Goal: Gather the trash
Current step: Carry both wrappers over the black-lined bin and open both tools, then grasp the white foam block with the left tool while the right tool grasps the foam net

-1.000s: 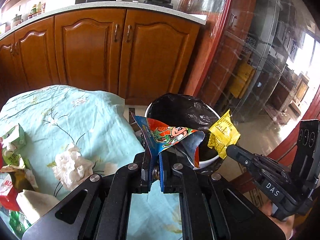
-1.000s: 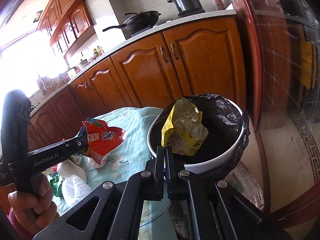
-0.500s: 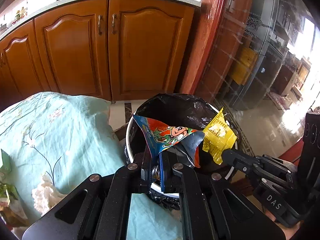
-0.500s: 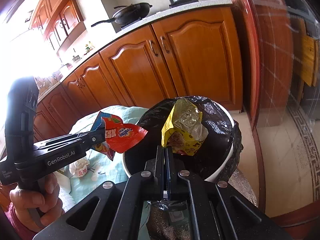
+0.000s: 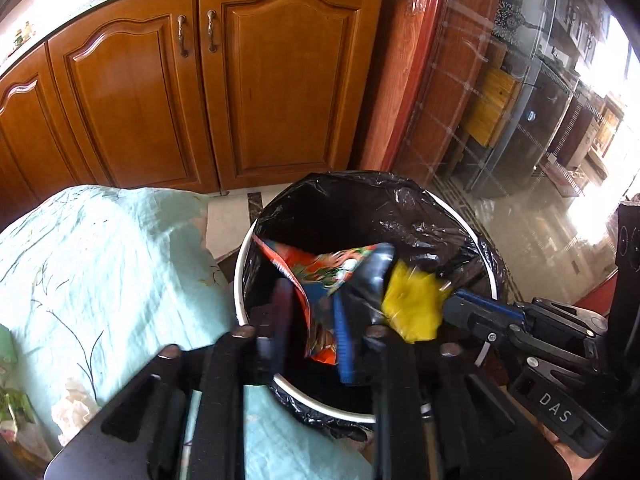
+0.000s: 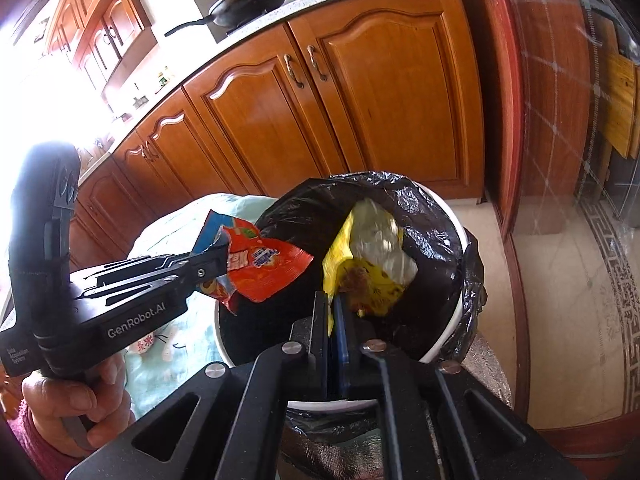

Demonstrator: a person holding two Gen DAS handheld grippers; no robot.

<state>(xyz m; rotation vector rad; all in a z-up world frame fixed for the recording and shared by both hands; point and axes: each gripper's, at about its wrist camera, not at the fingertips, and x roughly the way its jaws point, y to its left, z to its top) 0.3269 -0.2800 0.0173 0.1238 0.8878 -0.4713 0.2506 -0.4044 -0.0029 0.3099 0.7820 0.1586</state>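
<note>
Hanging over the open mouth of the trash bin (image 5: 460,220), both grippers carry wrappers above its black liner. Behind the bin stand wooden cabinet doors (image 6: 384,92) under a pale countertop, where a black frying pan (image 6: 248,0) sits; a glass-fronted red frame rises to the right. Left of the bin lies the surface under a light green floral cloth (image 5: 100,264), with crumpled tissue (image 5: 74,404) near its lower edge. Nothing stands between the wrappers and the bin opening. The left gripper (image 5: 310,316) points forward and down over the bin's near rim, its fingers spread apart in the left wrist view with the red snack wrapper (image 5: 320,276) blurred between them; whether they grip it there is unclear. In the right wrist view that wrapper (image 6: 264,268) sits at the fingertips, over the bin's left rim, a bare hand (image 6: 76,400) grasping the handle below. The right gripper (image 6: 334,308) is clamped on the yellow wrapper (image 6: 368,252), holding it upright over the bin.
</note>
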